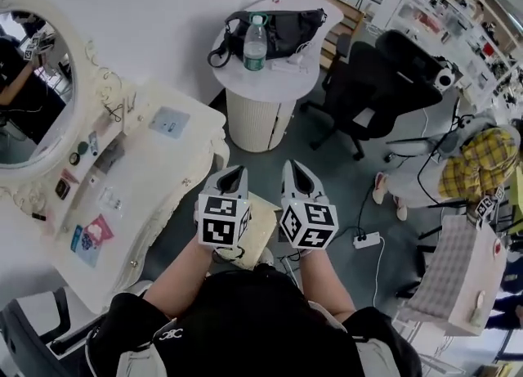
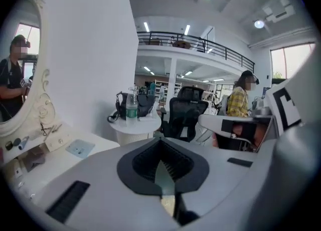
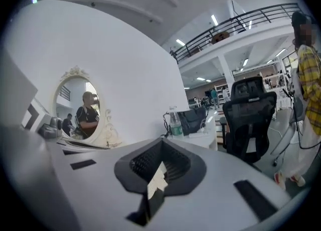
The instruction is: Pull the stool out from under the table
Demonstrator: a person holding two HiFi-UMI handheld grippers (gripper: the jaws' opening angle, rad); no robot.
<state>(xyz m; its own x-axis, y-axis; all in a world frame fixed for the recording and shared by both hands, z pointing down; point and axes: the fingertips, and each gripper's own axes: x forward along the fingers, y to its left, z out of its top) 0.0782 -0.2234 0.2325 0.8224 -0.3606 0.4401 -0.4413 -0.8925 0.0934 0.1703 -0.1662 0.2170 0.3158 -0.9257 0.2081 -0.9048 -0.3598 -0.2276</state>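
In the head view the stool (image 1: pixel 261 232) shows only as a cream seat on the floor beside the front edge of the white dressing table (image 1: pixel 163 171), partly hidden beneath my two grippers. Held side by side above the seat, the left gripper (image 1: pixel 232 174) and right gripper (image 1: pixel 299 168) both point away from me, jaws together and empty. Neither touches the stool. The left gripper view has the left gripper (image 2: pixel 163 169) shut, with a cream sliver below it. In the right gripper view the right gripper (image 3: pixel 159 169) is shut too.
An oval mirror (image 1: pixel 24 89) and small items sit on the dressing table. Ahead, a round white table (image 1: pixel 274 81) carries a black bag (image 1: pixel 282 24) and a water bottle (image 1: pixel 255 44). A black office chair (image 1: pixel 376 81), a person in yellow plaid (image 1: pixel 478 163) and a power strip (image 1: pixel 368 240) are on the right.
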